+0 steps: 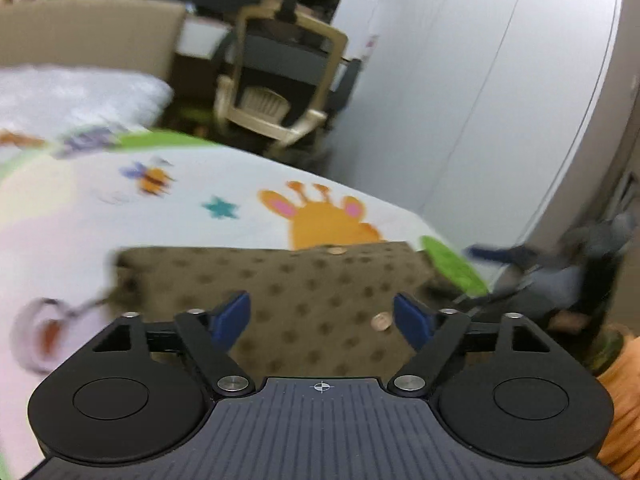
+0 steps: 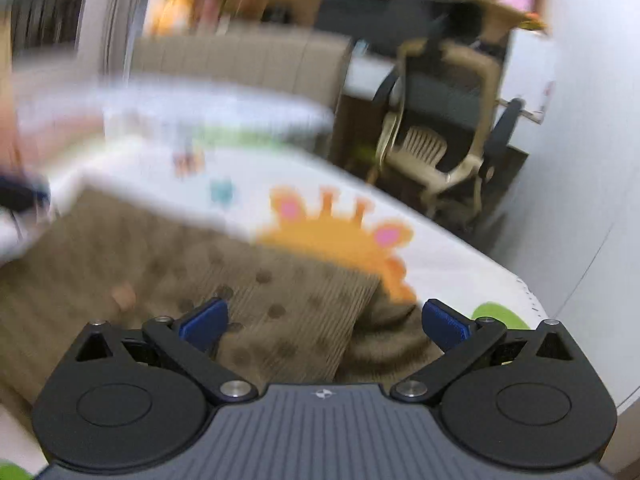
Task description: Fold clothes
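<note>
A brown garment point(image 1: 304, 288) with dark dots and round tan buttons lies folded flat on a white play mat point(image 1: 200, 184) printed with a giraffe and a bee. My left gripper point(image 1: 322, 318) hovers just above its near part, blue pads wide apart, nothing between them. In the right wrist view the same brown garment point(image 2: 260, 304) lies below my right gripper point(image 2: 324, 324), a ribbed flap laid over the dotted cloth. The right jaws stand wide too, and no cloth is pinched. At far right of the left wrist view the other gripper point(image 1: 516, 264) shows blurred.
A beige office chair point(image 1: 280, 76) stands beyond the mat, also in the right wrist view as the chair point(image 2: 436, 128). A pale wall point(image 1: 480, 80) runs along the right. A beige sofa back point(image 1: 88, 32) and a white cushion point(image 1: 72, 92) lie at the left. An orange sleeve point(image 1: 624, 400) shows at lower right.
</note>
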### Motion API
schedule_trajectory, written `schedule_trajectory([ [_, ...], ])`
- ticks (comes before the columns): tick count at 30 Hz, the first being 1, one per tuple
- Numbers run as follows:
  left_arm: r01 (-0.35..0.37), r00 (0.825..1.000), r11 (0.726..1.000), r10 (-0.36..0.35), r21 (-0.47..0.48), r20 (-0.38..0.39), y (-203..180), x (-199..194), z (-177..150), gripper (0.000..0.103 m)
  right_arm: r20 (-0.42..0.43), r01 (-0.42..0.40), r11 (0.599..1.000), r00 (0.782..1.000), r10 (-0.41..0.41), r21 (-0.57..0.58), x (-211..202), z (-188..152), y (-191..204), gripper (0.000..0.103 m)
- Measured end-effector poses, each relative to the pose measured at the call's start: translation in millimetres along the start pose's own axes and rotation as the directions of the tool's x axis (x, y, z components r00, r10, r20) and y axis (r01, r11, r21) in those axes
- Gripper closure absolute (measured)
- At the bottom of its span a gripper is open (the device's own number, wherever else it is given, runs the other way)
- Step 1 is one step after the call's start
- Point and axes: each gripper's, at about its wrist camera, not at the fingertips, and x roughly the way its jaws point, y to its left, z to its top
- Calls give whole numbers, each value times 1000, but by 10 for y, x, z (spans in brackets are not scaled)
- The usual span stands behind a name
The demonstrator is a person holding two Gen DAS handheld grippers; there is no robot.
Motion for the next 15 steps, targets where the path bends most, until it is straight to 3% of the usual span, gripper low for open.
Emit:
schedule_trajectory([
  [2, -22, 997, 998, 18, -60, -70, 117, 264, -34, 17, 22, 106, 982, 994, -104, -155, 138, -107, 92, 0],
  [3, -34, 994, 995, 25, -89, -103, 174, 390, -52, 19, 30, 143, 974, 990, -139, -178, 142, -122, 76, 0],
  [5, -30, 993, 994, 18, -104, -117, 270, 443, -122, 21, 21, 151, 979, 989, -150, -133, 56, -85, -50, 0],
  [10, -19, 993, 991, 3, -131, -117, 396, 378, -178, 20, 11, 72, 993, 997, -73, 94, -156, -54, -463, 0],
  [13, -20, 994, 989, 4, -148, -113, 460, 343, -196, 20, -70, 96, 995, 993, -94, 31, 30, -254, -377, 0],
  [15, -52, 993, 988, 36, -144, -115, 463, 266, -212, 19, -72, 106, 994, 992, -105, 6, 70, -369, -264, 0],
])
